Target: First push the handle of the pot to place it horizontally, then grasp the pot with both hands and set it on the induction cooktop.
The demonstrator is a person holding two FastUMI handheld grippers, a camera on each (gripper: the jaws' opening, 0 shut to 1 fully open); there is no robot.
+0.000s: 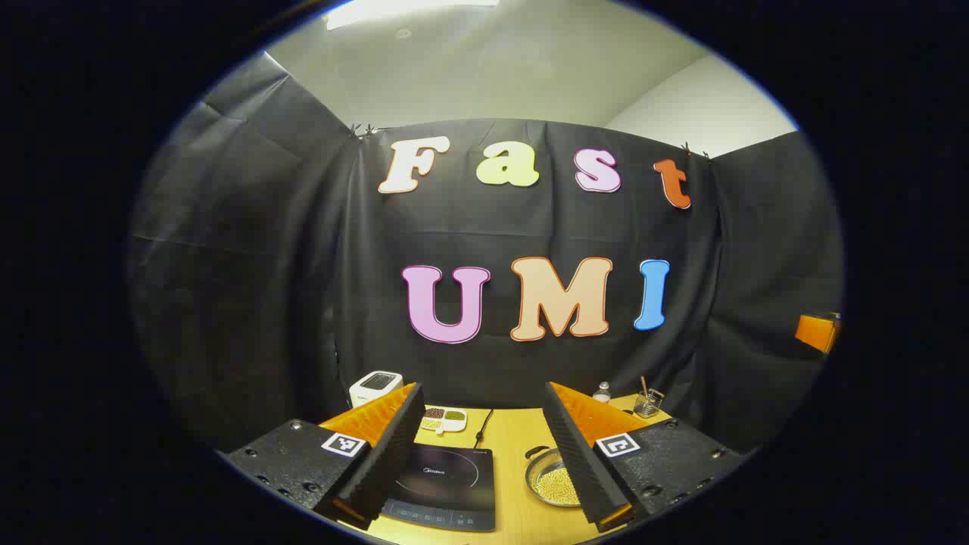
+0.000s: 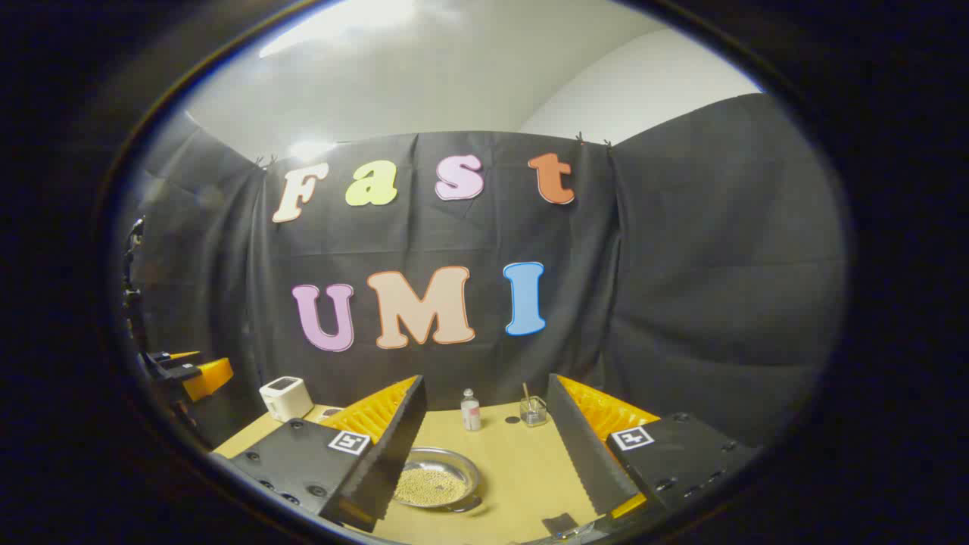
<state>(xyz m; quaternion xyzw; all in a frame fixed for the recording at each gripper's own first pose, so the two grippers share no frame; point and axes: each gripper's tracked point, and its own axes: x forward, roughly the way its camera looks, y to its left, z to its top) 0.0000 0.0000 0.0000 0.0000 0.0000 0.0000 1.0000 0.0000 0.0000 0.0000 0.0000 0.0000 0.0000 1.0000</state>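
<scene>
A shallow metal pot (image 1: pixel 551 484) filled with pale beans stands on the wooden table (image 1: pixel 515 431), just right of the black induction cooktop (image 1: pixel 447 484). In the left gripper view my own right finger covers part of the pot, and a small dark handle (image 1: pixel 534 453) shows at its far left rim. My left gripper (image 1: pixel 483 392) hangs open above the cooktop and pot with nothing held. In the right gripper view the pot (image 2: pixel 437 478) lies low and left of centre, partly behind my left finger. My right gripper (image 2: pixel 485 382) is open above the table (image 2: pixel 522 462).
At the back stand a white appliance (image 1: pixel 375 386), a divided dish of beans (image 1: pixel 444 418), a small bottle (image 2: pixel 471 410) and a glass with a stick (image 2: pixel 533 410). The cooktop's cord (image 1: pixel 481 428) runs toward the back. The other gripper (image 2: pixel 185 371) shows at far left.
</scene>
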